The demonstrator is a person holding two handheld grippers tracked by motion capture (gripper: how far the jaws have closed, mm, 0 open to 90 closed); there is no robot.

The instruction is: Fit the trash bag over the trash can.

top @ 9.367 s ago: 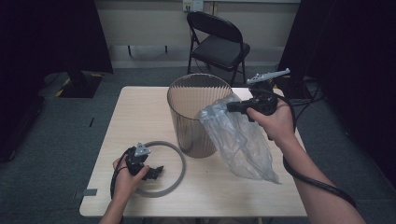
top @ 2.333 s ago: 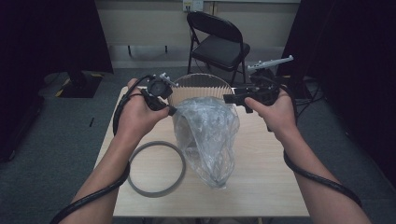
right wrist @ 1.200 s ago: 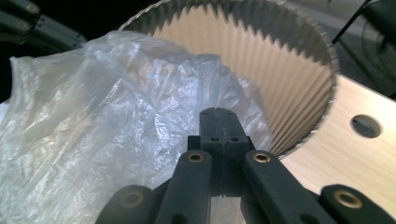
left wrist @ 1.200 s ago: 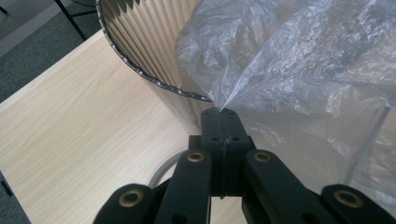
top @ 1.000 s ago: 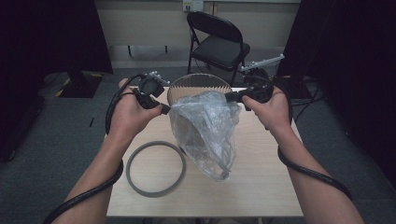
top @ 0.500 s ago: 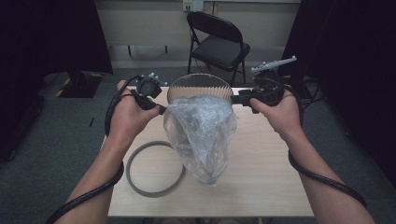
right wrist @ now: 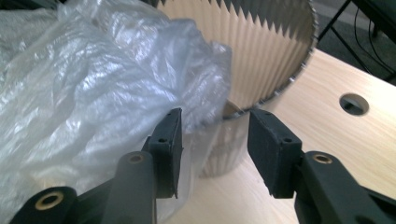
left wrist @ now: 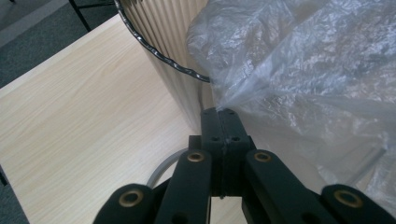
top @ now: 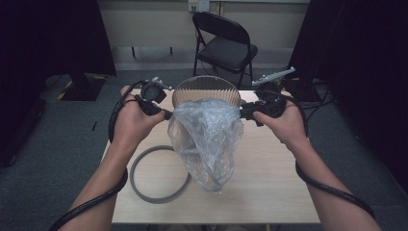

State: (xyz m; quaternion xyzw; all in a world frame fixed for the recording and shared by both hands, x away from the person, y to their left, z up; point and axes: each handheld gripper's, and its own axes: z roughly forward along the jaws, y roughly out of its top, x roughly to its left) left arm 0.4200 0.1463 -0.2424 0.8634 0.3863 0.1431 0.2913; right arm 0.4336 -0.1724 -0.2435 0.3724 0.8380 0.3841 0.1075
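Above the desk (top: 269, 192), the plastic bag (top: 207, 139) hangs between both tongs, left tongs (left wrist: 223, 116) clamping its edge, right tongs (right wrist: 215, 135) just parted beside it.

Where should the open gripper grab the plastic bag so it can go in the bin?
Best on the bag's top edge, on the side nearest the right gripper, coming in level from that side. Its jaws have just opened and press nothing, while the left gripper is shut on the opposite edge. The bag hangs limp in front of the bin, so probably only a pinched rim would spread its mouth.
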